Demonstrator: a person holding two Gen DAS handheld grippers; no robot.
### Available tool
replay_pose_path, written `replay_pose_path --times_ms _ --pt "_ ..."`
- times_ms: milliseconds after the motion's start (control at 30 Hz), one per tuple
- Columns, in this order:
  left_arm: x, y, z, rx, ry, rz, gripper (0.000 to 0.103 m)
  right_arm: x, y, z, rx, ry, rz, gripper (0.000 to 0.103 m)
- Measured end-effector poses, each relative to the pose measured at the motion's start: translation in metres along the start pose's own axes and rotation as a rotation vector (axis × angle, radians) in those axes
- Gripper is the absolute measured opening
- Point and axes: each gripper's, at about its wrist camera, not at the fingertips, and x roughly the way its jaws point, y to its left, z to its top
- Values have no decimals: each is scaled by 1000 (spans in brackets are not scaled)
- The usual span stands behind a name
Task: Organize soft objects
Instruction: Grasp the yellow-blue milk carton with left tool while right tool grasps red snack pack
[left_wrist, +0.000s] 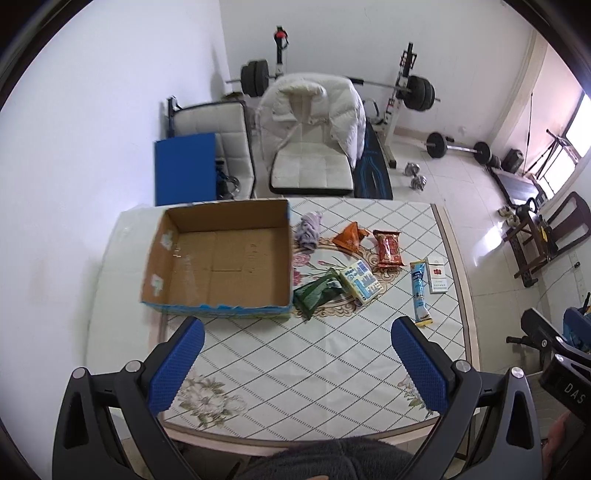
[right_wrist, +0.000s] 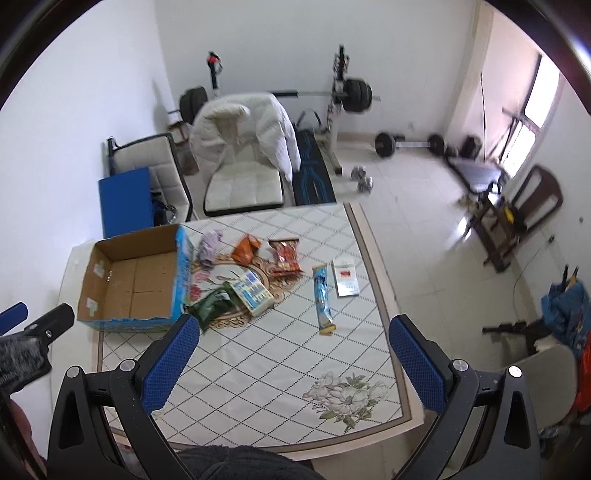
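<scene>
An empty open cardboard box stands on the left of the table. Right of it lie a crumpled purple cloth, an orange snack bag, a red snack packet, a green pack, a blue-and-white tissue pack, a blue tube and a white cigarette box. My left gripper and right gripper are both open and empty, raised above the near part of the table.
The table has a diamond-and-flower cloth. Behind it stand a white chair with a white jacket, a second chair with a blue board, and a weight bench with barbells. Dark chairs stand at the right.
</scene>
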Motion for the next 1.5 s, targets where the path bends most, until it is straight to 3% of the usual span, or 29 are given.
replay_pose_path --times_ms 100,267,433,567,667,800,833,933,967,1133,1433,1500 --pt "47 -13 19 11 73 -16 103 51 -25 13 28 73 11 103" --pt "159 -40 46 14 292 -53 103 162 -63 26 47 204 24 103" --pt "260 -65 51 53 458 -35 98 262 -89 30 42 336 15 103" --pt "325 -76 50 -4 615 -76 95 334 -88 27 24 423 31 103" --pt "360 -93 50 -34 686 -100 95 374 -84 24 30 476 60 98" --pt "405 -113 44 -69 771 -100 95 412 -78 25 49 535 76 80" --pt "412 -115 42 -77 787 -88 94 418 -78 27 63 543 93 80" --pt "430 -122 37 -91 797 -64 94 430 -83 41 112 545 146 80" --pt "433 -123 36 -84 792 -54 82 436 -82 49 129 552 180 80" --pt "436 -115 39 -106 720 2 64 464 -60 77 112 579 233 80" --pt "444 -111 28 -117 698 24 61 536 -12 91 66 719 231 79" --pt "444 -117 23 -93 684 32 61 541 -9 89 37 727 197 65"
